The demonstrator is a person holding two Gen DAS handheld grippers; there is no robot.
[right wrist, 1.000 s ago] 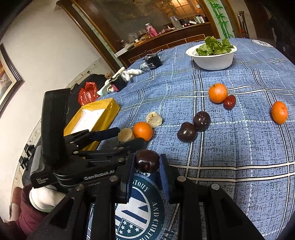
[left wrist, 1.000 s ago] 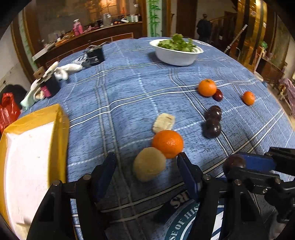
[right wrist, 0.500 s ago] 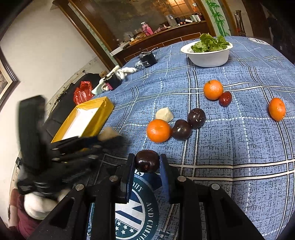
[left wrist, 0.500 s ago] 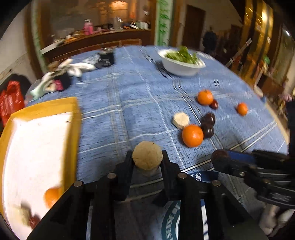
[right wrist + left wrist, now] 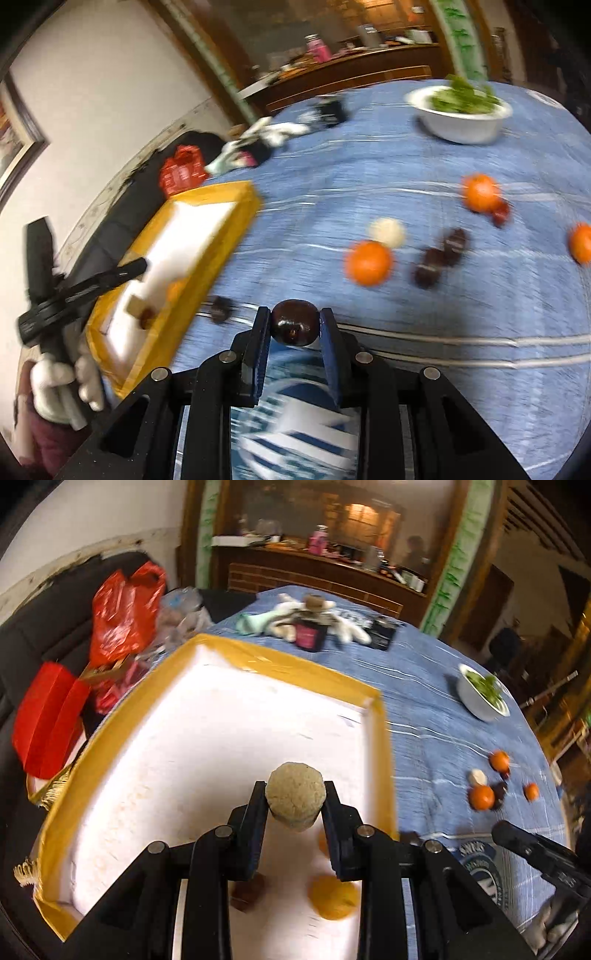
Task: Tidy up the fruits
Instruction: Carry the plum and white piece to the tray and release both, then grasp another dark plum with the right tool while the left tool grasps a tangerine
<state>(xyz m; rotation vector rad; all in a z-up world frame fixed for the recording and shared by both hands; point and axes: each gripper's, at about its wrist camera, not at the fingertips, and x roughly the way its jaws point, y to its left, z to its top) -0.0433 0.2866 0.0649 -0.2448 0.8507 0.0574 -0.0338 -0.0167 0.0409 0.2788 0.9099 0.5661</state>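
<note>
Tan kiwi (image 5: pixel 295 799) sat clamped in the left hand-held gripper (image 5: pixel 294 805) at lower centre, now above the yellow box (image 5: pixel 380 738), lifted off the surface; right hand-held gripper (image 5: pixel 293 325) gripped a dark plum (image 5: pixel 294 322).

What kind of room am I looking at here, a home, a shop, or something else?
Most likely a home dining room. A round table under a blue checked cloth carries a white bowl of greens and loose fruit, and a cluttered wooden sideboard stands against the far wall.

a home dining room (cloth-covered table (image 5: pixel 369 155), cluttered wooden sideboard (image 5: pixel 314 568)).
</note>
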